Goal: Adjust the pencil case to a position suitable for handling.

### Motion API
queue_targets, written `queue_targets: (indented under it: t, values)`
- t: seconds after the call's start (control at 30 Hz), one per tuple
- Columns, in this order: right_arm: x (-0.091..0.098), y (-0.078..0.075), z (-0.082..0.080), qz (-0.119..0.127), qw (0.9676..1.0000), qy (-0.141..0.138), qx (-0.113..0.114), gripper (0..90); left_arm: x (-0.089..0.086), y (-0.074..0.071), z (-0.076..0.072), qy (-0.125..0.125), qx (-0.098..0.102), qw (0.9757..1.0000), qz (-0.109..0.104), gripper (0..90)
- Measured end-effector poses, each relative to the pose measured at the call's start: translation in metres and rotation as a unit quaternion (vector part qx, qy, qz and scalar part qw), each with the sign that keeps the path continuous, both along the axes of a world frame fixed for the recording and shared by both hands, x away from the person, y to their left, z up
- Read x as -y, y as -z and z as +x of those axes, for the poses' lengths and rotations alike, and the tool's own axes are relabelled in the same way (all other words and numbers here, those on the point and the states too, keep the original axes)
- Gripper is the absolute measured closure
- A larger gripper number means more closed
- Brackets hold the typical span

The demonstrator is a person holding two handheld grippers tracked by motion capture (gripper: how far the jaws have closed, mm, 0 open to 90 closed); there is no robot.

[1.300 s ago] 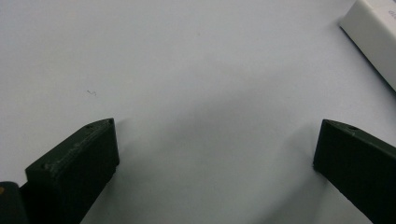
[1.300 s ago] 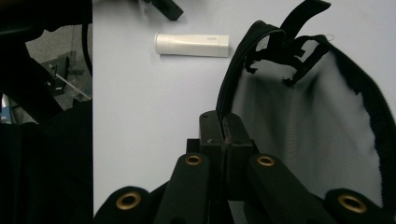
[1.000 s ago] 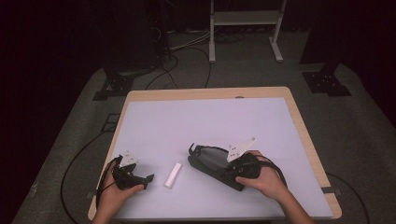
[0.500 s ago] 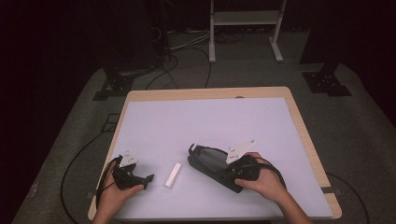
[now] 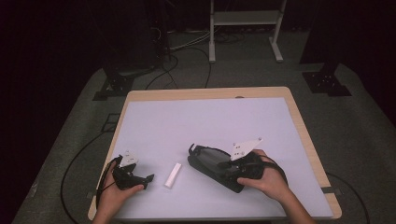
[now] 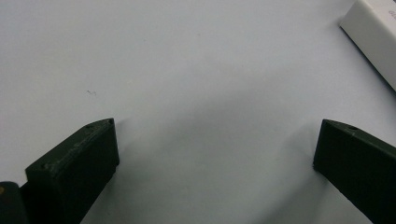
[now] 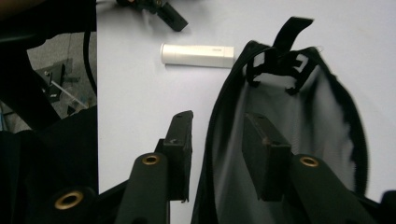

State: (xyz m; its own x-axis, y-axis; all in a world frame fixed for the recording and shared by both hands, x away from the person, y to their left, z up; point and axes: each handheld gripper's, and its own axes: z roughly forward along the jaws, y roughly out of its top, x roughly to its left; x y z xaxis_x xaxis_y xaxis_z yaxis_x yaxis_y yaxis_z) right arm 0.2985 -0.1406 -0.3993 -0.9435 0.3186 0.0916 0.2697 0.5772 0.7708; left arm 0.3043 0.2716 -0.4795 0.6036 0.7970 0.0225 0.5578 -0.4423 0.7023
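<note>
Right tongs (image 7: pixel 217 149): just opened partway, astride the pouch edge, one jaw inside, one outside; pads no longer pinching fabric.
Left tongs (image 6: pixel 215 154): wide open, empty, low over the table (image 5: pixel 205 121).
Pouch (image 5: pixel 212 161): flat beside the right hand (image 5: pixel 268 179), mouth loose.
Tube (image 5: pixel 172 175): between the two tongs, untouched.
Meaning: grip on the pouch apparently released; probably repositioning before holding the mouth open for the tube.
</note>
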Motion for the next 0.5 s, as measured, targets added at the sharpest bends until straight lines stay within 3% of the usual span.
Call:
queue_targets:
  t: [0.5]
  values:
    - [0.025,-0.008,0.01,0.009,0.9977,0.063,0.025,48.3,0.0,0.0,0.0,0.0,0.0,1.0,0.0,0.0]
